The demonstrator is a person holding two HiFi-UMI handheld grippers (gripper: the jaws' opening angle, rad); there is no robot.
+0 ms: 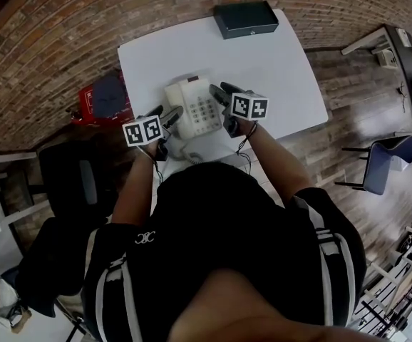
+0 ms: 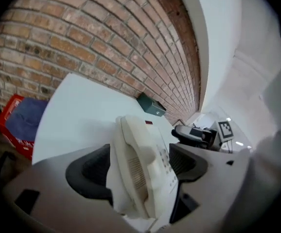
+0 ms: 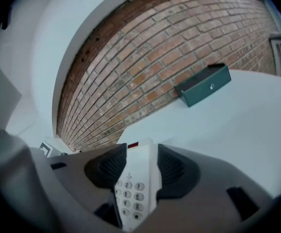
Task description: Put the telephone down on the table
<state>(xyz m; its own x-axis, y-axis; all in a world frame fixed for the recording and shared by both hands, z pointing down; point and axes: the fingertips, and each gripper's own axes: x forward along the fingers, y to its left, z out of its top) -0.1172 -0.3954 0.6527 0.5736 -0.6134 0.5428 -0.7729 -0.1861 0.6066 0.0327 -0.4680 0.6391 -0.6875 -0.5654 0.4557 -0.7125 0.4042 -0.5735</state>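
A cream push-button telephone [image 1: 192, 107] is over the middle of the white table [image 1: 277, 55], handset on its left side, cord [image 1: 184, 152] trailing toward me. My left gripper [image 1: 165, 112] is shut on the handset side; in the left gripper view the telephone [image 2: 145, 169] stands tilted between the dark pads [image 2: 89, 171]. My right gripper [image 1: 224, 92] is closed on the keypad side, and the right gripper view has the keypad edge [image 3: 135, 183] pinched between its pads [image 3: 177, 169]. Whether the telephone's base touches the table I cannot tell.
A dark green box [image 1: 245, 18] lies at the table's far edge against the brick wall. A red crate [image 1: 99, 100] with a blue bundle sits on the floor to the left. A black chair [image 1: 70, 184] is near left, a blue chair [image 1: 380, 162] to the right.
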